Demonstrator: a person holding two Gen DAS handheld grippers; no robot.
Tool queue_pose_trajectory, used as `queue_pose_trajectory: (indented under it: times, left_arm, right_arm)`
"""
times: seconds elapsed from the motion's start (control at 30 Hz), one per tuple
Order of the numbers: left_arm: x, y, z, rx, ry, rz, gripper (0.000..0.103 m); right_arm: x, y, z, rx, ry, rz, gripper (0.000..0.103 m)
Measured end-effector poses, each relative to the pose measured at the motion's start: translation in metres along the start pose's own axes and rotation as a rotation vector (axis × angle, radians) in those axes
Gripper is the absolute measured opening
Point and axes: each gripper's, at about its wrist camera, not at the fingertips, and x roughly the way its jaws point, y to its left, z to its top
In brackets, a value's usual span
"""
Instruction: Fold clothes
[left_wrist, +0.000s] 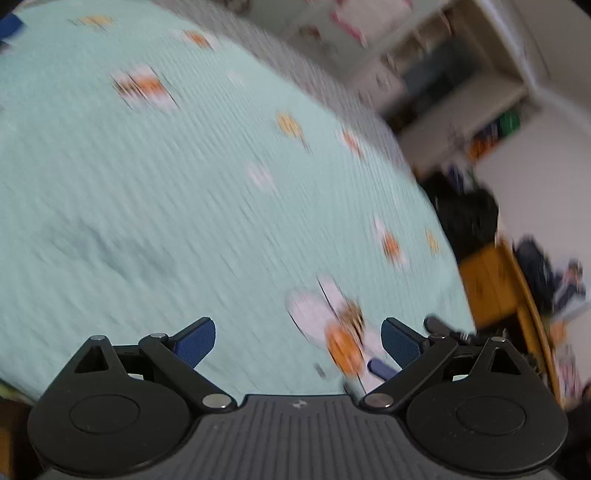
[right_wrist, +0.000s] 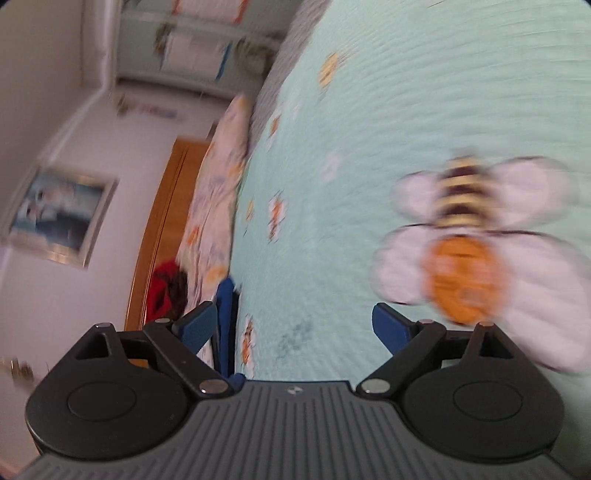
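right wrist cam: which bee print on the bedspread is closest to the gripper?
The large bee print with white wings and an orange head, just above the right gripper on its right-hand side. The other bee prints look far smaller, toward the pillow.

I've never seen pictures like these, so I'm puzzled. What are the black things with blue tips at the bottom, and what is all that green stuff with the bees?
The black things are two grabbing tools that a person holds, one in each hand. Each tool has a little camera looking forward along its fingers, so each picture is what one tool sees. One picture comes from the left gripper, the other from the right gripper. The blue tips are soft pads that pinch things. Both sets of jaws stand wide open with nothing between them, so nothing is held.

The green stuff is a bedspread with cartoon bees; a big bee print shows in the right picture. Along the bed's edge lies a patterned pillow, next to a wooden headboard. Something dark blue lies near the right tool; it is too blurry to name. Everything looks smeared because the pictures are blurry.
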Motion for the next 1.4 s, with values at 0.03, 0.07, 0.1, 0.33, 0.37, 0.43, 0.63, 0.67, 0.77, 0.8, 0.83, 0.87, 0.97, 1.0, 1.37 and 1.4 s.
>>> queue_pose_trajectory:
  times: [0.03,0.07,0.1,0.33,0.37,0.43,0.63,0.67,0.77,0.8,0.83,0.87,0.97,1.0,1.37,1.4]
  left_arm:
    - [0.011,-0.008,-0.007,0.015,0.032,0.015,0.097]
    - [0.022,-0.015,-0.013,0.033,0.06,0.038,0.097]
    - [0.032,-0.022,-0.019,0.051,0.085,0.063,0.097]
    - [0.082,-0.058,-0.036,0.165,0.169,0.226,0.097]
    - [0.086,-0.063,-0.038,0.18,0.174,0.242,0.097]
    - [0.095,-0.073,-0.038,0.204,0.186,0.273,0.097]
    - [0.098,-0.12,-0.038,0.422,0.04,0.355,0.097]
    - [0.091,-0.135,-0.04,0.496,-0.034,0.375,0.097]
    - [0.076,-0.18,-0.049,0.713,-0.222,0.409,0.102]
    - [0.073,-0.194,-0.051,0.771,-0.262,0.405,0.102]
    - [0.072,-0.205,-0.053,0.804,-0.283,0.388,0.102]
    - [0.071,-0.215,-0.054,0.831,-0.302,0.364,0.102]
    - [0.067,-0.238,-0.058,0.871,-0.354,0.26,0.102]
    - [0.066,-0.246,-0.06,0.89,-0.375,0.238,0.102]
    - [0.075,-0.331,-0.099,1.062,-0.628,0.417,0.102]
    - [0.074,-0.337,-0.096,1.054,-0.619,0.416,0.103]
  right_arm:
    - [-0.014,-0.009,0.0,0.018,-0.017,-0.01,0.092]
    - [-0.027,-0.016,-0.001,0.028,-0.036,-0.014,0.092]
    - [-0.04,-0.023,-0.001,0.036,-0.055,-0.017,0.092]
    - [-0.099,-0.048,0.003,-0.039,-0.139,-0.136,0.093]
    - [-0.099,-0.049,0.002,-0.05,-0.14,-0.159,0.093]
    - [-0.096,-0.052,0.001,-0.072,-0.135,-0.198,0.094]
    - [-0.097,-0.039,0.0,-0.202,-0.195,-0.203,0.094]
    - [-0.099,-0.033,0.0,-0.256,-0.231,-0.21,0.094]
    - [-0.108,-0.025,0.004,-0.386,-0.342,-0.226,0.094]
    - [-0.111,-0.027,0.006,-0.405,-0.366,-0.224,0.094]
    - [-0.113,-0.03,0.01,-0.408,-0.386,-0.224,0.094]
    - [-0.114,-0.034,0.014,-0.403,-0.398,-0.224,0.094]
    - [-0.115,-0.049,0.023,-0.377,-0.428,-0.228,0.094]
    - [-0.119,-0.056,0.026,-0.365,-0.439,-0.231,0.094]
    - [-0.158,-0.102,0.051,-0.243,-0.591,-0.274,0.094]
    - [-0.159,-0.104,0.052,-0.239,-0.594,-0.272,0.094]
